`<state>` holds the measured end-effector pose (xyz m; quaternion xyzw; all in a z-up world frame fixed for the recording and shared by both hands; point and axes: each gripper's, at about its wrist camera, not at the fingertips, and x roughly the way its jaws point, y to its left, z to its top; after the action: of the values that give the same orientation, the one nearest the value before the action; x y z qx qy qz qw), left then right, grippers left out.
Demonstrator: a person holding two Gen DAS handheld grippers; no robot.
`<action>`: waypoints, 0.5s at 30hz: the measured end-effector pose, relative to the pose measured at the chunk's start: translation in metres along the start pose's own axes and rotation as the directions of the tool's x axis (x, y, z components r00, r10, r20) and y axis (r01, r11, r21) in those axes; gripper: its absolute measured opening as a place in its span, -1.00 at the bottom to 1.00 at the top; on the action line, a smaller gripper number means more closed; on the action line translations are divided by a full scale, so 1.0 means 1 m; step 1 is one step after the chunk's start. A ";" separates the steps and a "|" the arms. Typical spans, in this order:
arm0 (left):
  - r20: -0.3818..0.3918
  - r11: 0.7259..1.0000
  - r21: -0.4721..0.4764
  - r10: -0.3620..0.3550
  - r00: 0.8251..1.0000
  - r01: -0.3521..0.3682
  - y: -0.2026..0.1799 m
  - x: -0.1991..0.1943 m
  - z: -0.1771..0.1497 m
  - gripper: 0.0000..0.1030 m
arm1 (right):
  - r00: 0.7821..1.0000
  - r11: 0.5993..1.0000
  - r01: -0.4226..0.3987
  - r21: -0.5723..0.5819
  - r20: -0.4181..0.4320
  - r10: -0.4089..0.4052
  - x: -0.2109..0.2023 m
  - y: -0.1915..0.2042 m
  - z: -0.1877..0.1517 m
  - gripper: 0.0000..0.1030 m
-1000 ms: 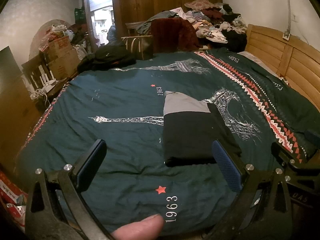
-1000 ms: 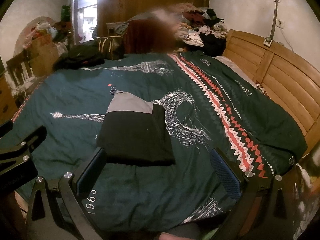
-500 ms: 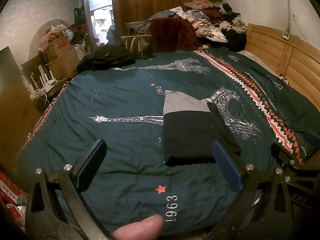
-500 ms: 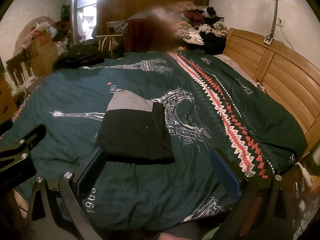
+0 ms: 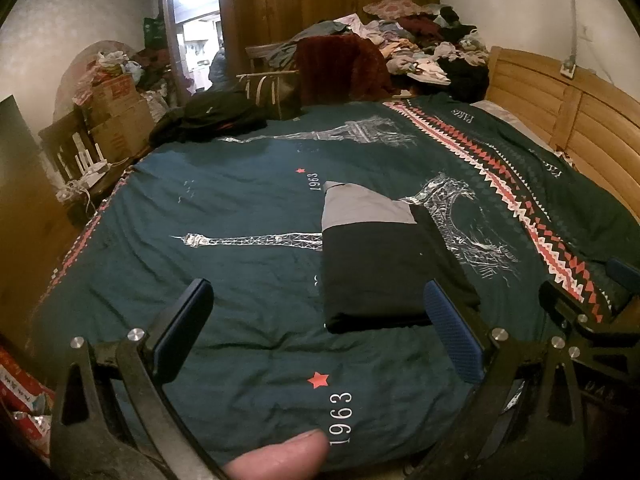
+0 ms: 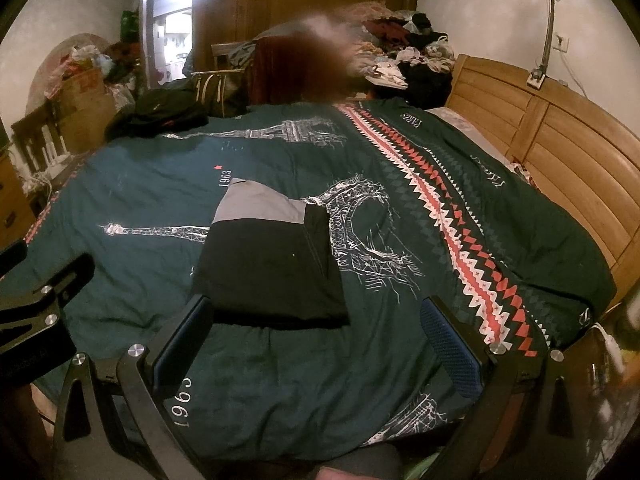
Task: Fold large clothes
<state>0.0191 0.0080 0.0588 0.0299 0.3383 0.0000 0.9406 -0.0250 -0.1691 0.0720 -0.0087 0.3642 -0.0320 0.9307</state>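
Observation:
A folded black and grey garment [image 5: 384,264] [image 6: 272,264] lies flat in the middle of the dark teal bedspread [image 5: 240,240] [image 6: 140,200], grey part at the far end. My left gripper [image 5: 320,328] hovers open near the bed's front edge, its right blue pad [image 5: 452,340] in front of the garment's near right corner. My right gripper [image 6: 316,340] is also open and empty, its left pad [image 6: 184,340] by the garment's near left corner. Neither touches the cloth as far as I can tell. A thumb [image 5: 280,456] shows at the bottom of the left wrist view.
A wooden headboard [image 5: 568,120] [image 6: 560,132] runs along the right. A heap of loose clothes [image 5: 420,48] and a dark red chair cover stand beyond the bed. A black garment [image 5: 212,116] lies at the far left corner. Boxes [image 5: 116,108] clutter the left.
Hardly anything has moved. Both grippers stay open at the front edge, and the folded garment lies where it was.

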 end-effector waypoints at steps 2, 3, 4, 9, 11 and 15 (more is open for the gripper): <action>-0.001 1.000 0.003 -0.010 1.000 0.010 -0.001 0.001 -0.001 1.00 | 1.000 1.000 0.000 0.000 0.000 0.000 0.000 0.000 0.000 1.00; 0.001 1.000 0.006 -0.014 1.000 0.014 -0.002 0.001 -0.002 1.00 | 1.000 1.000 0.001 -0.001 -0.001 -0.001 0.000 0.000 -0.001 1.00; 0.001 1.000 0.008 -0.015 1.000 0.015 -0.002 0.001 -0.001 1.00 | 1.000 1.000 0.001 0.000 -0.002 -0.001 0.000 0.000 -0.001 1.00; 0.002 1.000 0.020 -0.023 1.000 0.023 -0.006 0.000 -0.002 1.00 | 1.000 1.000 0.005 0.007 -0.005 -0.005 0.002 -0.001 -0.001 1.00; 0.001 0.999 0.023 -0.023 1.000 0.023 -0.006 0.000 -0.002 1.00 | 1.000 1.000 0.005 0.010 -0.006 -0.005 0.002 -0.001 -0.001 1.00; -0.001 0.999 0.024 -0.022 1.000 0.022 -0.007 0.000 -0.002 1.00 | 1.000 1.000 0.004 0.011 -0.007 -0.004 0.003 -0.002 -0.001 1.00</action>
<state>0.0181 0.0014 0.0567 0.0375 0.3391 -0.0145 0.9399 -0.0241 -0.1716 0.0694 -0.0043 0.3673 -0.0359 0.9294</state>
